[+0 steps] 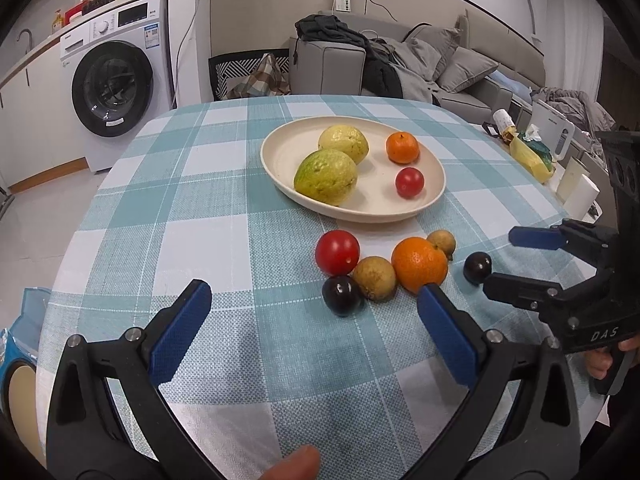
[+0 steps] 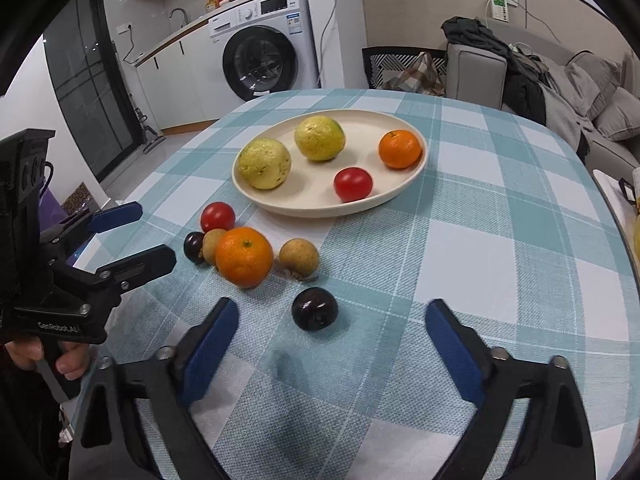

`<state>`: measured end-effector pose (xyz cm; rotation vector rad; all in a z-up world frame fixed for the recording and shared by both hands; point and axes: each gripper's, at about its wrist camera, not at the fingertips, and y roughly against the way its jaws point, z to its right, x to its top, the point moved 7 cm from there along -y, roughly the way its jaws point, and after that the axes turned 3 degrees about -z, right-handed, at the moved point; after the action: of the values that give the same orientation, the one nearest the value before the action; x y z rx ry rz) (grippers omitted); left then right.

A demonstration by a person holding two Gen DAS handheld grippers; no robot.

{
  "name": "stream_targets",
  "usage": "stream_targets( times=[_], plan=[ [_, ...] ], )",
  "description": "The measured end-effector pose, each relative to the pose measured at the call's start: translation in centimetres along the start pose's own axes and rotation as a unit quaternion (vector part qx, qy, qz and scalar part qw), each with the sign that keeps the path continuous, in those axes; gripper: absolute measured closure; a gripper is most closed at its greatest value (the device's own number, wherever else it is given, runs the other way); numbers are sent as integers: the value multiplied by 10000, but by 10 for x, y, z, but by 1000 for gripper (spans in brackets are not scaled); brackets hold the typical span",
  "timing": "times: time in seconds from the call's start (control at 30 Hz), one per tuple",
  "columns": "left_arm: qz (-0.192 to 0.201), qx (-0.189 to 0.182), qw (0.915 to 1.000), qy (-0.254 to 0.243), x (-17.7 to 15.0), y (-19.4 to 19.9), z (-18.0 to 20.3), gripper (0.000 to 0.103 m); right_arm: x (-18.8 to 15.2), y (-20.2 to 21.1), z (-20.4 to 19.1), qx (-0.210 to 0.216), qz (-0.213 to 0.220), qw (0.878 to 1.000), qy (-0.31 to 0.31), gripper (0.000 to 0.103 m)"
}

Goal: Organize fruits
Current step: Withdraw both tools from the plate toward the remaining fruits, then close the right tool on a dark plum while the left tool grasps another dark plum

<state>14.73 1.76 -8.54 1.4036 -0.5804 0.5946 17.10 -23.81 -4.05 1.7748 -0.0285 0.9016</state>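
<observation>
- Two grippers, both spread wide and holding nothing: left gripper [image 1: 314, 300] low over the checked tablecloth [image 1: 224, 240], right gripper [image 2: 332, 320] likewise, blue pads [image 2: 212, 344] well apart.
- Nearest the right jaws: a dark plum [image 2: 314, 308], alone on the cloth, just ahead of the gap. Probably light, smooth and glossy, so likely slippery; best taken across its widest middle, with gentle squeeze to avoid bruising.
- Nearest the left jaws: a second dark plum [image 1: 342, 295], touching a brown longan-like fruit [image 1: 374, 278] and close under a red tomato [image 1: 337, 252]. Tight cluster, so a clean pinch looks awkward without nudging neighbours.
- Beside these: an orange mandarin [image 1: 419, 265], right against the left gripper's right pad in that view; firm-skinned, slightly dimpled, likely the easiest to hold, though round enough to roll.
- Behind the mandarin: another small brown fruit [image 1: 441, 242], with a dry, rough shell; probably light and grippy.
- Tomatoes judged soft and thin-skinned: light pressure, pads at the equator.
- Farther out: cream plate [image 1: 280, 152] already carrying two yellow-green guavas [image 1: 325, 177], a small mandarin [image 1: 402, 147] and a tomato [image 1: 409, 183]. Guavas appear the heaviest; bumpy skin should help grip.
- Six fruits still off the plate, all near its front rim.
- Room on the plate's bare left and front parts for more.
</observation>
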Motion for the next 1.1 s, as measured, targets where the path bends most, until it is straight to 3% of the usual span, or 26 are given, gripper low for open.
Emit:
stream_targets(
  times=[0.17, 0.33, 0.53, 0.77, 1.1],
  plan=[
    [-52, 8, 10000, 80, 0, -3, -3, 0, -4, -5, -7, 269, -103, 9996, 20, 36],
    [-81, 19, 9999, 109, 0, -4, -5, 0, -6, -7, -11, 473, -130, 9988, -3, 44],
    [-164, -48, 9997, 185, -2, -10, -8, 1, -6, -9, -9, 394, -103, 9991, -73, 53],
    [-431, -136, 9985, 296, -4, -23, -12, 21, -3, -11, -6, 350, -134, 9992, -103, 55],
    [-634, -260, 9975, 154, -5, -35, -5, 42, -4, -11, -6, 338, -152, 9993, -87, 55]
  ],
)
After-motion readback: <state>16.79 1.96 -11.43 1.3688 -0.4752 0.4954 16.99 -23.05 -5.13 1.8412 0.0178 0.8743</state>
